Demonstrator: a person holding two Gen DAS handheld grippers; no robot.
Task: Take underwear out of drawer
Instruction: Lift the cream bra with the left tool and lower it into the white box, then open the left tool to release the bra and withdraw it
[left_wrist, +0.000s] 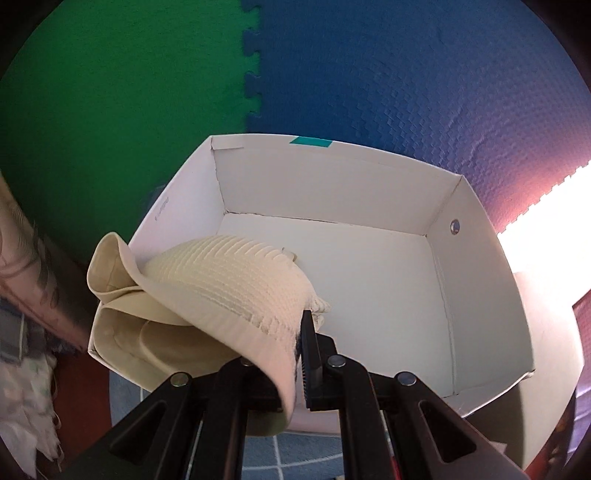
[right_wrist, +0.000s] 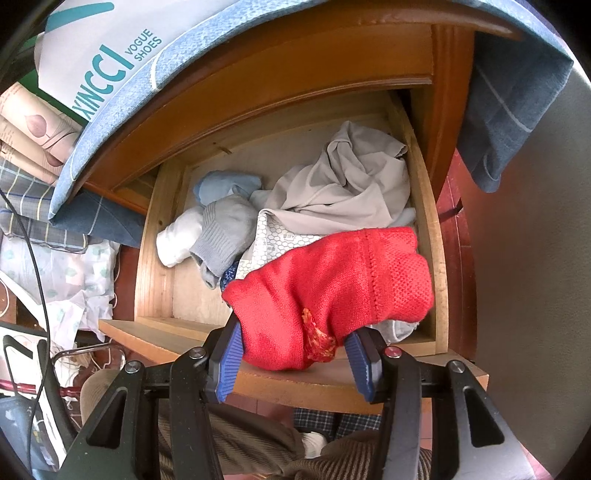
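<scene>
In the left wrist view my left gripper (left_wrist: 295, 354) is shut on cream ribbed underwear (left_wrist: 229, 284), which hangs over the near-left corner of a white cardboard box (left_wrist: 476, 280). In the right wrist view my right gripper (right_wrist: 291, 354) is shut on red knit underwear (right_wrist: 332, 288) and holds it above the front of an open wooden drawer (right_wrist: 155, 251). The drawer holds a grey garment (right_wrist: 343, 188), grey, white and light blue socks (right_wrist: 221, 229) and a white patterned piece (right_wrist: 273, 236).
The box stands on green (left_wrist: 110, 110) and blue (left_wrist: 406, 74) foam mats. A shoe box lid (right_wrist: 103, 55) and blue cloth (right_wrist: 513, 110) lie on the cabinet top. Bedding and cables lie left of the drawer (right_wrist: 55, 258). The person's legs are below it (right_wrist: 258, 443).
</scene>
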